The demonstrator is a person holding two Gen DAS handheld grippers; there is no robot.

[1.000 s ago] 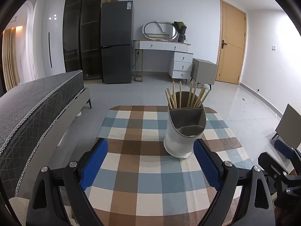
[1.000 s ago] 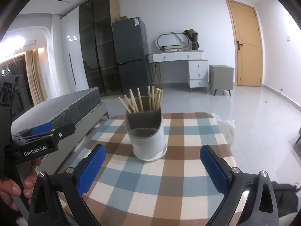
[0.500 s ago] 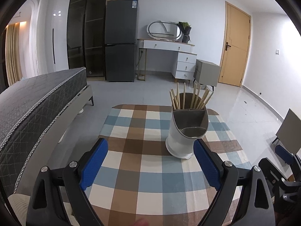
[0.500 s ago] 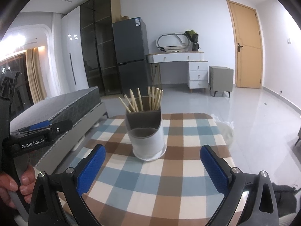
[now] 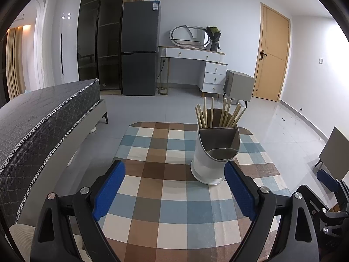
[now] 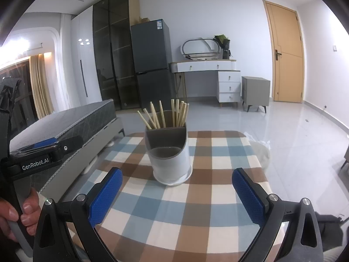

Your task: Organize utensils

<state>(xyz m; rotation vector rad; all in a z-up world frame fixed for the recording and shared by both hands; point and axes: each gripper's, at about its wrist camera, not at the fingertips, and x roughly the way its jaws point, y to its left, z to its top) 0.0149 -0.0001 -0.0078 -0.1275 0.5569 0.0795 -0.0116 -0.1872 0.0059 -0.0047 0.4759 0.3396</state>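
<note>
A white utensil holder with a grey inner divider stands upright on the checked tablecloth. Several wooden chopsticks stick up from its rear compartment; the front compartment looks empty. My left gripper is open, hovering over the near part of the table, with the holder just beyond its right finger. My right gripper is open too, nothing between its blue pads, the holder ahead and slightly left of centre.
A grey bed runs along the table's left side. A hand holds the left gripper at the right wrist view's left edge. Fridge, dresser, cabinet and door stand far across tiled floor.
Both views have tilted up a little and drawn slightly back. The holder sits a touch lower in the frames. Both grippers stay open and empty.
</note>
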